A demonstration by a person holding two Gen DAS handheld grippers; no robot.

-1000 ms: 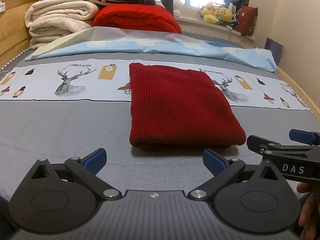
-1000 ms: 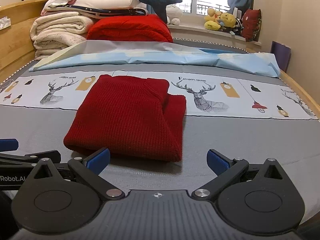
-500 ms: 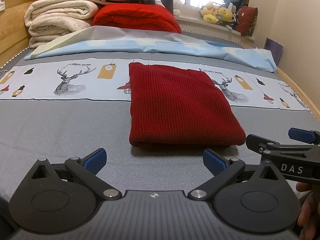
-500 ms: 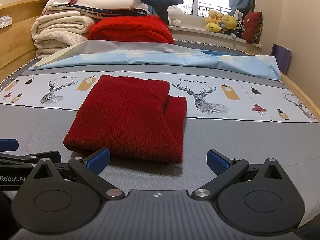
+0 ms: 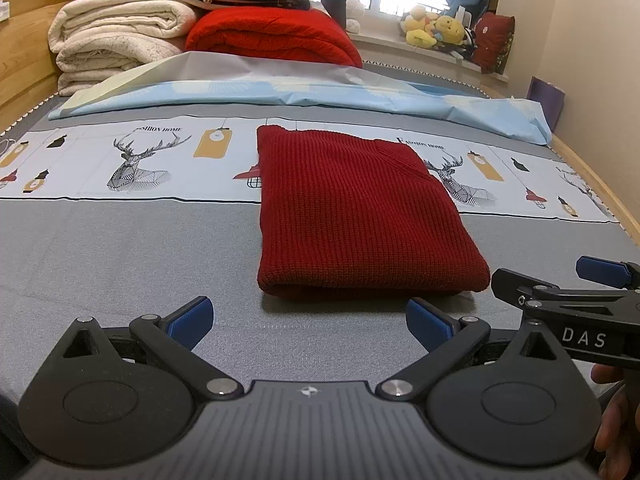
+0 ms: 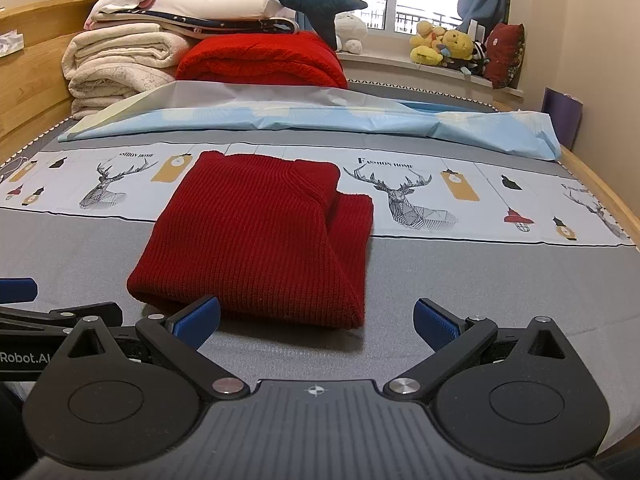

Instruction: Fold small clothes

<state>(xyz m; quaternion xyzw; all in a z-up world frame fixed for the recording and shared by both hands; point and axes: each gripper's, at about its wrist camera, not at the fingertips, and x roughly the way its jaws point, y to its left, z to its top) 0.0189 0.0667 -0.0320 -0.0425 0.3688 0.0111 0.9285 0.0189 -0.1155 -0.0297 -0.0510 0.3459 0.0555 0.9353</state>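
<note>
A dark red knit sweater (image 5: 356,212) lies folded into a flat rectangle on the grey bed cover (image 5: 120,256); the right wrist view shows the same sweater (image 6: 256,240), its right edge doubled over. My left gripper (image 5: 308,320) is open just short of the sweater's near edge, nothing between its blue pads. My right gripper (image 6: 316,318) is open too, its left pad (image 6: 196,320) close to the sweater's near edge. Each gripper appears in the other's view: the right one (image 5: 560,284) at the right, the left one (image 6: 48,308) at the left.
Folded blankets (image 6: 124,68), a red quilt (image 6: 260,60) and a plush shark are stacked at the bed's far end behind a light blue sheet (image 6: 320,120). A wooden bed frame (image 6: 600,188) runs along the right. Stuffed toys (image 6: 444,44) sit on the windowsill.
Both grippers have drifted slightly back and up from the sweater. The sweater has not moved.
</note>
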